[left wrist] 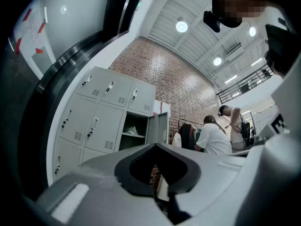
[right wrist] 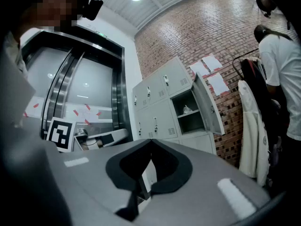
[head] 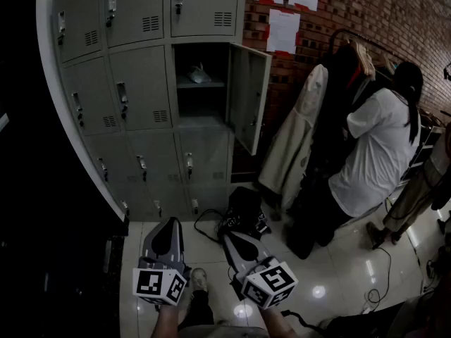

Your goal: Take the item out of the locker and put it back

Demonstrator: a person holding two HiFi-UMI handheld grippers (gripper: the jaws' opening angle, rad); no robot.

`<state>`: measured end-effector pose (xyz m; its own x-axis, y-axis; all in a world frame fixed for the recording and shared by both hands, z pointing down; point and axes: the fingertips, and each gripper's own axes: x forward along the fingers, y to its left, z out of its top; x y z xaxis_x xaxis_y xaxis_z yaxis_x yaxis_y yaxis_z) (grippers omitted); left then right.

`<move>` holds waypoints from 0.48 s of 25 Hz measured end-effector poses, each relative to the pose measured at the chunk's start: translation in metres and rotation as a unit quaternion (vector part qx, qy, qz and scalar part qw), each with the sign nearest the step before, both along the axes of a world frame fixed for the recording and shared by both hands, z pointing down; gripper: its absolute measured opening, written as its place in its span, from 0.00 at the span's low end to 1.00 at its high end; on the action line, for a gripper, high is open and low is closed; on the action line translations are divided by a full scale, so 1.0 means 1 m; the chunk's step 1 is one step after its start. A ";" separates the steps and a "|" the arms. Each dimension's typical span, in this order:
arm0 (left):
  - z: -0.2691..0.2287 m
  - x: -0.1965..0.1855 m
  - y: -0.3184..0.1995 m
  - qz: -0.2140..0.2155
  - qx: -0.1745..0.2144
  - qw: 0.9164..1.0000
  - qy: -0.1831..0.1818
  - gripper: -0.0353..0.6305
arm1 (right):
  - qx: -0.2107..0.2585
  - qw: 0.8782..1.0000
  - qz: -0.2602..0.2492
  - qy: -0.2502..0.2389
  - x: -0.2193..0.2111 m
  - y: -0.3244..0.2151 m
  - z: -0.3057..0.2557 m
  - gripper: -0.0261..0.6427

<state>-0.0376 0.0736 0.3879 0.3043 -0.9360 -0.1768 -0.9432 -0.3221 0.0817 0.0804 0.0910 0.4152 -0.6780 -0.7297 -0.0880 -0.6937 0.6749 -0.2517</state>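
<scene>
The left gripper (head: 168, 225) and right gripper (head: 230, 238) are held closed, empty, well short of the locker (head: 141, 83). The pale item (head: 199, 74) is seen lying on the shelf (head: 201, 85) inside the far open compartment (head: 203, 105).

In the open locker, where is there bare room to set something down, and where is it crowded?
Looks bare: the locker space under the shelf, between its left wall and the open door. The shelf has room right of the pale bundle. Crowded: the floor in front, with a black bag and cable.
</scene>
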 end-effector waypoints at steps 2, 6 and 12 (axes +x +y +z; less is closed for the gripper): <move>0.003 -0.001 -0.016 0.005 0.002 1.000 -0.005 0.06 | 0.000 1.000 0.001 0.001 -0.004 -0.015 0.003 0.04; 0.005 -0.007 -0.052 0.012 0.002 1.000 -0.002 0.06 | -0.003 1.000 0.001 0.004 -0.013 -0.048 0.007 0.04; -0.012 -0.026 -0.119 0.020 0.012 1.000 0.003 0.06 | 0.001 1.000 0.003 -0.001 -0.030 -0.116 -0.003 0.04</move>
